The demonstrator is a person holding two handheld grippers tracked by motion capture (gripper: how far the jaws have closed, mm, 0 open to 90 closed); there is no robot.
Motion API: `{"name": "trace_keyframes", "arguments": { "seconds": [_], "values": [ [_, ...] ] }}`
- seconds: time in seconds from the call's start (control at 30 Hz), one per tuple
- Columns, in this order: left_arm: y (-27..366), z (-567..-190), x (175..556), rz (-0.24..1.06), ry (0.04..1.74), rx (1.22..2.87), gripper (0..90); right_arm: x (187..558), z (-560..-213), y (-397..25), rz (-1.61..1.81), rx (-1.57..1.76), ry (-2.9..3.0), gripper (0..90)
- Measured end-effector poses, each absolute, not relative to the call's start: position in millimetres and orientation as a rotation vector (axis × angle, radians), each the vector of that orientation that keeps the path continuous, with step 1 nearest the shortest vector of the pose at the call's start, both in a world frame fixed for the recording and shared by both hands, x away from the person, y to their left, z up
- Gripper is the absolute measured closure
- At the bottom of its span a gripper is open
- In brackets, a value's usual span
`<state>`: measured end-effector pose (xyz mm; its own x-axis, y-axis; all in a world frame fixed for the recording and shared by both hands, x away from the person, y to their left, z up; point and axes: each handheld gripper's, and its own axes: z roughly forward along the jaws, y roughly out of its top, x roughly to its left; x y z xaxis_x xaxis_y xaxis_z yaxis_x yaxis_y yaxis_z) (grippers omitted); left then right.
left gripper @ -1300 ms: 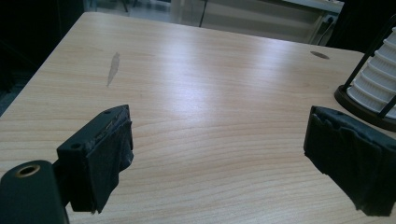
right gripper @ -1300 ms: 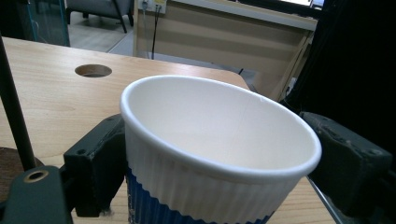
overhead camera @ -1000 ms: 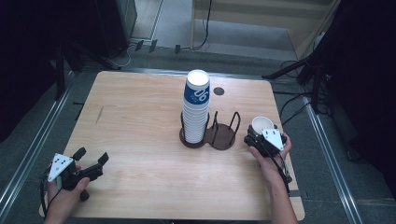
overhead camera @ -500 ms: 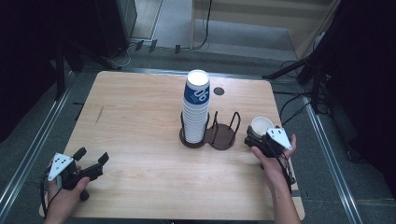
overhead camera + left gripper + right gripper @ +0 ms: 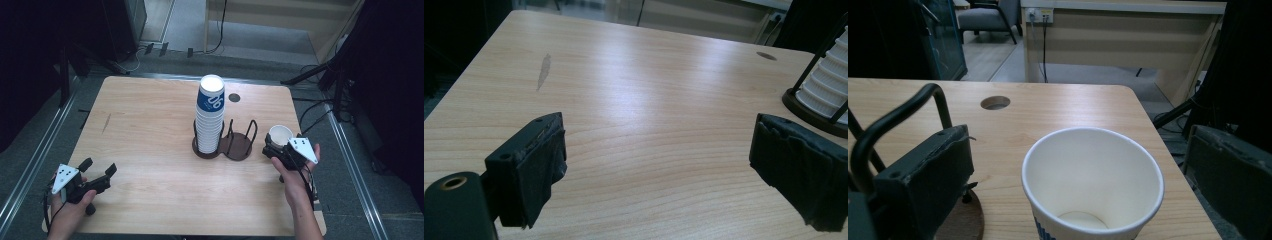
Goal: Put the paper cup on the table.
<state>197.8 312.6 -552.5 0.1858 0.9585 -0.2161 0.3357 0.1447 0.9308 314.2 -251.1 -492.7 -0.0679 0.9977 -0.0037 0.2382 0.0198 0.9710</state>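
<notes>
One paper cup near the desk right edge, upright between wide right tongs.
Left tongs gape over bare wood — one cup stack, one two-ring holder.

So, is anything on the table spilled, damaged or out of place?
Nothing spilled or tipped. One single cup stands upright outside the holder, apart from the stack. A dark streak marks the table.

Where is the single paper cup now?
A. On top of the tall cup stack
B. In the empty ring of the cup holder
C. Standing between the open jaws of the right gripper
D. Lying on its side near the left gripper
C: the single paper cup stands upright on the table with the right gripper jaws spread on either side of it, apart from its wall.
</notes>
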Motion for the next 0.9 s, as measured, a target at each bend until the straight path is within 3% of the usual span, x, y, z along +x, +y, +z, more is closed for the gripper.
{"name": "trace_keyframes", "arguments": {
  "seconds": [0.9],
  "values": [
    [311.7,-552.5,196.8,0.74,1.34,1.402,9.0,271.1,-494.0,-261.5,1.187,1.342,1.444,0.0]
  ]
}}
